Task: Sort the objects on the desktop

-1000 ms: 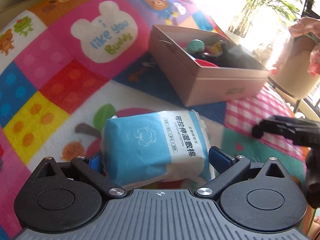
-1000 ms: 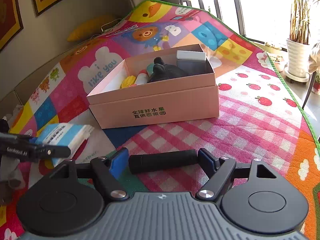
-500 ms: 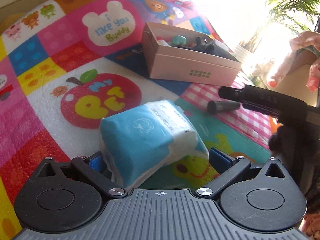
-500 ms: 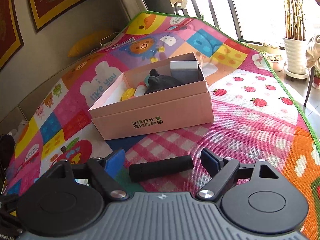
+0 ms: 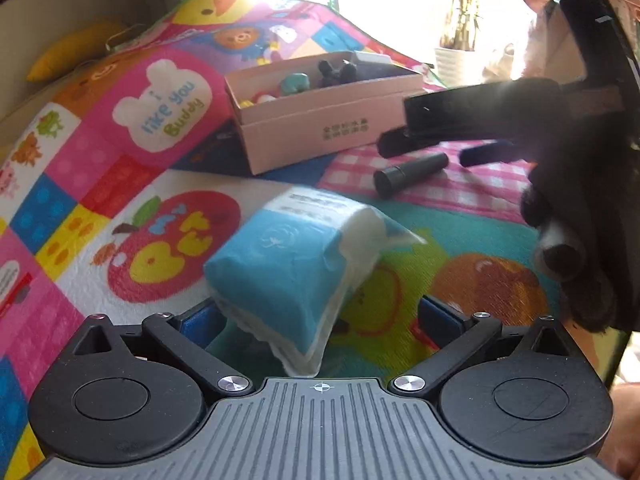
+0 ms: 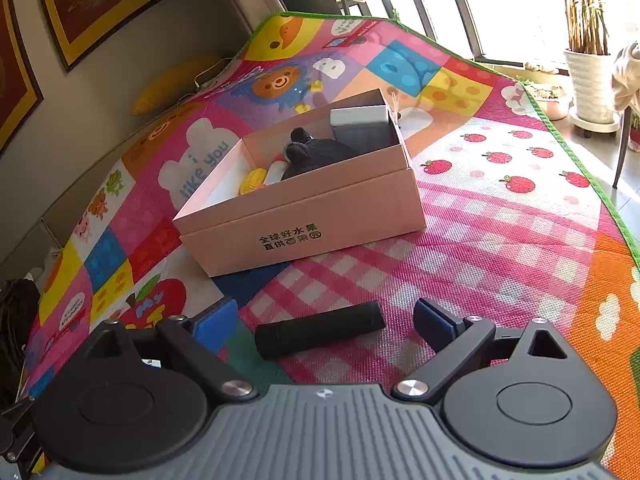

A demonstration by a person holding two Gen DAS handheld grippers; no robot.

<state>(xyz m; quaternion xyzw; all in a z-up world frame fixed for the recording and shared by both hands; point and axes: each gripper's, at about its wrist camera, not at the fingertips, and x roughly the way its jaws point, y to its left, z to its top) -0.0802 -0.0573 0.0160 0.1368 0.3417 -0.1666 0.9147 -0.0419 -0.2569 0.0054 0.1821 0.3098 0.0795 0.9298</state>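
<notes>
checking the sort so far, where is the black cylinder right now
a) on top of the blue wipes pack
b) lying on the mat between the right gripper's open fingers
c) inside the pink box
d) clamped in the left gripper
b: the black cylinder lies flat on the mat, with gaps on both sides between it and the opening right gripper, in front of the pink box.
</notes>
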